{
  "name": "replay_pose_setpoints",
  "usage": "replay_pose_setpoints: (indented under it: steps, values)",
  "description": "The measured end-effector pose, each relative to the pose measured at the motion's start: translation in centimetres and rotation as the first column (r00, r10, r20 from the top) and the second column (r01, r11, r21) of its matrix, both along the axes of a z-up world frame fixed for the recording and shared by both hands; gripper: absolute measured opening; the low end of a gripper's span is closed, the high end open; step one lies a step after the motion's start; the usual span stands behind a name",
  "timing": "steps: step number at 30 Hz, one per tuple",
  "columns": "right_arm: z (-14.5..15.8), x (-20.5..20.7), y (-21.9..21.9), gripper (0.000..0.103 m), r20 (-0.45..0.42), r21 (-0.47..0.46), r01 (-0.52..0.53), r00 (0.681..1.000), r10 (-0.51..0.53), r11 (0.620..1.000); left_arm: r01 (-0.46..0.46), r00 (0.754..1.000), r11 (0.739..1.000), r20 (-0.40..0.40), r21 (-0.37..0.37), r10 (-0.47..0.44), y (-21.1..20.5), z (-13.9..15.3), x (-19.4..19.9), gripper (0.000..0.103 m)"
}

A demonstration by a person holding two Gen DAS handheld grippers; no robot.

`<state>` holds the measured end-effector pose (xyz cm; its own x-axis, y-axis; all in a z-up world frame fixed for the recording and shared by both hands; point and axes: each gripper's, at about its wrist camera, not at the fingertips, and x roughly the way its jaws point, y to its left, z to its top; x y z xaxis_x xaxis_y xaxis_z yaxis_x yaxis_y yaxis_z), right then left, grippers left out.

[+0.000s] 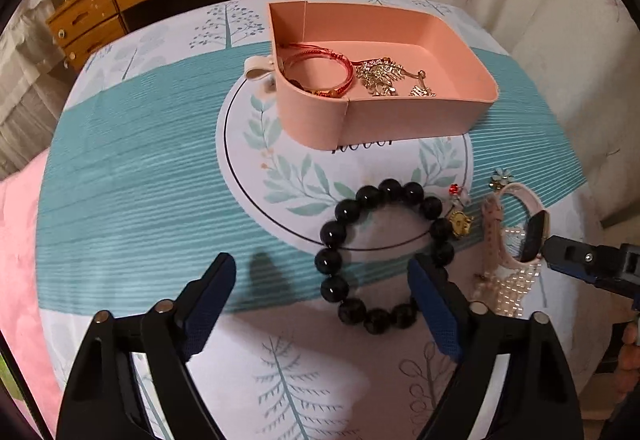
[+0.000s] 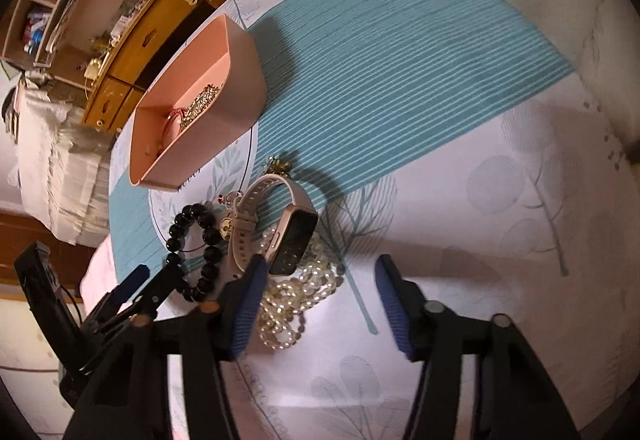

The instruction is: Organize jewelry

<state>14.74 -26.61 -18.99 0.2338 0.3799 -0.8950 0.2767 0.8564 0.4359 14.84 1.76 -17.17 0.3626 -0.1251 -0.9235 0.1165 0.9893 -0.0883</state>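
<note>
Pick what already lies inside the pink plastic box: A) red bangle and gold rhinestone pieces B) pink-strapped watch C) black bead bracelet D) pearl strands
A: the red bangle and gold rhinestone pieces sit inside the pink plastic box; the black bead bracelet, the pink-strapped watch and the pearl strands lie on the cloth outside it.

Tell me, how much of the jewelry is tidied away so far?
Partly. A red bangle and gold brooches already lie in the pink box. Neither hand-held gripper holds anything. The black bead bracelet, pink watch, pearl strands and small charms remain on the table.
</note>
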Motion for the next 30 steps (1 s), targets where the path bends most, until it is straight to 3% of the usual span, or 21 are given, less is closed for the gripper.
replay_pose_setpoints:
  steps: [2, 4, 6, 10, 13, 15, 17, 24, 30]
  values:
    - [-0.3, 0.0, 0.0, 0.046, 0.006, 0.035, 0.034, 0.999, -0.034, 0.999, 0.013, 1.000, 1.000, -0.007, 0.010, -0.013, -0.3, -0.4, 0.4, 0.061]
    - [-0.6, 0.1, 0.5, 0.046, 0.004, 0.072, 0.043, 0.999, -0.044, 0.996, 0.023, 1.000, 0.999, -0.020, 0.026, -0.023, -0.7, -0.7, 0.8, 0.049]
    - [-0.7, 0.3, 0.9, 0.044, 0.002, 0.080, 0.052, 0.999, -0.052, 0.995, 0.036, 0.999, 0.999, -0.012, 0.037, -0.035, -0.9, -0.8, 0.7, 0.044]
    - [-1.2, 0.4, 1.1, 0.031, -0.015, 0.087, 0.099, 0.995, -0.098, 0.991, 0.059, 0.998, 0.998, 0.002, 0.013, -0.059, -1.1, -0.7, 0.5, 0.017]
    - [-1.4, 0.2, 0.8, 0.024, -0.011, 0.118, 0.121, 0.993, -0.120, 0.986, 0.044, 0.999, 0.999, 0.010, -0.004, -0.044, -1.0, -0.7, 0.3, 0.015]
    - [-1.3, 0.1, 0.8, 0.008, -0.003, 0.129, 0.120, 0.993, -0.121, 0.984, 0.010, 1.000, 0.999, 0.006, -0.040, -0.009, -0.2, -0.8, 0.4, 0.015]
    - [-1.3, 0.0, 0.9, 0.008, -0.007, 0.129, 0.119, 0.993, -0.119, 0.985, -0.020, 1.000, 0.997, 0.002, -0.079, 0.020, 0.4, -0.9, 0.4, 0.013]
    - [-0.4, 0.0, 1.0, 0.008, 0.020, 0.141, 0.106, 0.994, -0.110, 0.984, -0.018, 1.000, 0.995, 0.022, -0.098, 0.020, 0.8, -0.7, 0.2, 0.013]
    - [1.1, 1.0, 1.2, 0.008, 0.078, 0.120, 0.067, 0.994, -0.076, 0.991, -0.017, 0.997, 0.992, 0.067, -0.122, 0.026, 1.4, 1.5, 0.1, 0.013]
